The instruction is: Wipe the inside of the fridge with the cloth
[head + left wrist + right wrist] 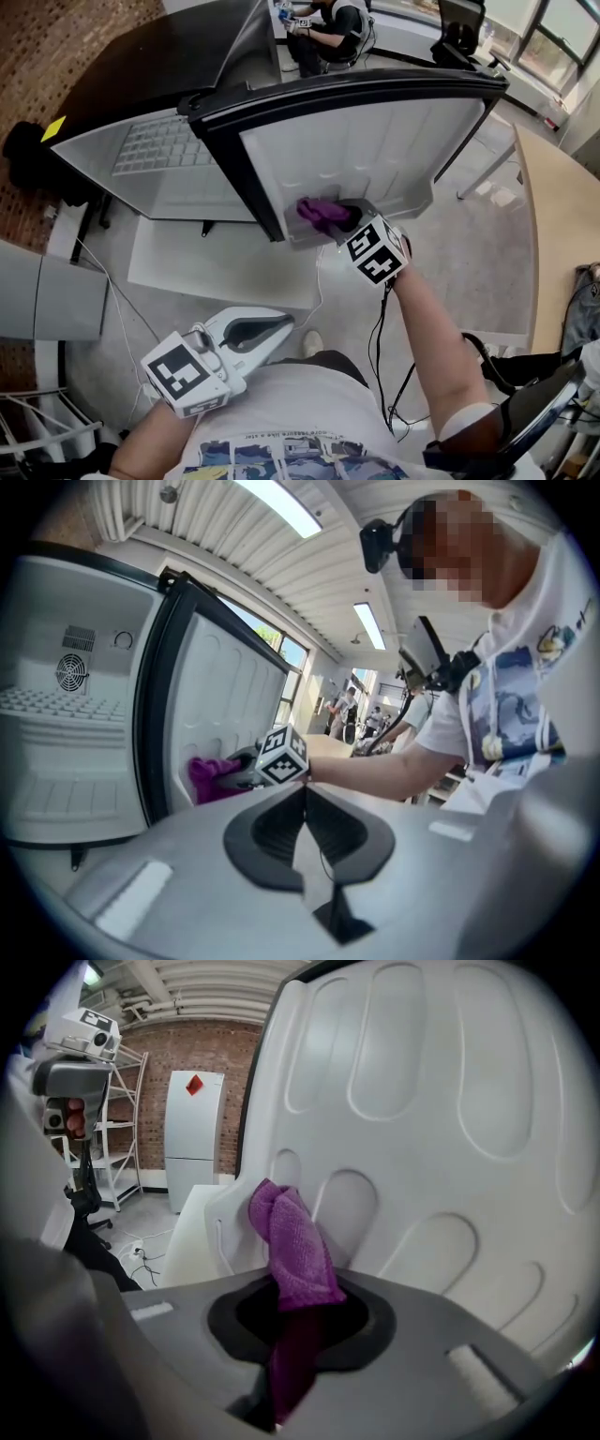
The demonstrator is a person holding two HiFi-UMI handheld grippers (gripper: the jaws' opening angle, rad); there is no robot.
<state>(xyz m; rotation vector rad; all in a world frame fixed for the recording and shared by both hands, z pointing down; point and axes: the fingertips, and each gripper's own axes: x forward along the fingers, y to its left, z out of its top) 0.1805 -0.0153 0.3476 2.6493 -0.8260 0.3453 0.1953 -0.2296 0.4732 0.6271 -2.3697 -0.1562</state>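
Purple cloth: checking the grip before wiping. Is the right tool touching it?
Touching. The right gripper view shows the purple cloth clamped between the jaws of the right tool, its free end standing up before the white door liner.

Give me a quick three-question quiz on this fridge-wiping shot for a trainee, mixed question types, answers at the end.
1. True or false: the left gripper holds the purple terry cloth.
2. Where is the cloth? A) on the floor; B) at the white moulded inner panel of the fridge door; C) on the round fan grille.
3. Fill in: the left gripper's jaws are ____, with nothing between them.

Key: 1 false, the right gripper holds it; 2 B; 3 together.
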